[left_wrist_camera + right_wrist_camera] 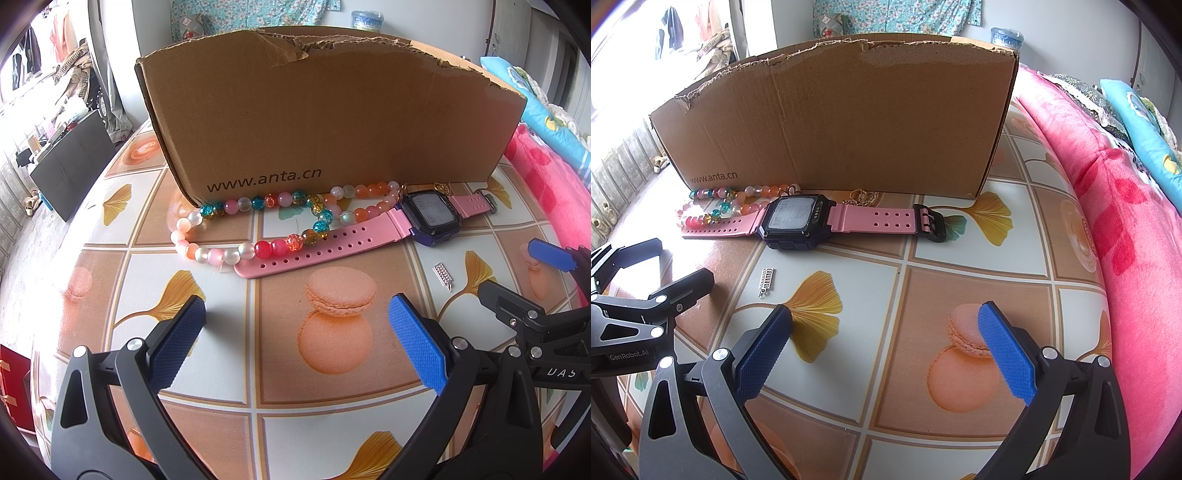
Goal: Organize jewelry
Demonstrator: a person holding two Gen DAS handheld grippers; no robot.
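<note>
Both grippers, left gripper (297,332) and right gripper (884,334), hover spread and empty over the near part of the table (979,295). Farther in, a small silver charm (767,280) lies alone; beyond it the pink watch (798,219) and bead strands (258,229) rest against the cardboard box (325,122). Nothing appears picked yet; the next move likely needs 1 gripper pinching a piece and lifting it over the box wall.

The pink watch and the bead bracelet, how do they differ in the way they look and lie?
The pink watch is one flat strap lying stretched out straight, while the bead bracelet is a string of round beads curled in loops. The watch is plain pink with a dark square face; the bracelet mixes pink, orange, teal and amber. Both lie on the table in front of the cardboard box, overlapping each other.
</note>
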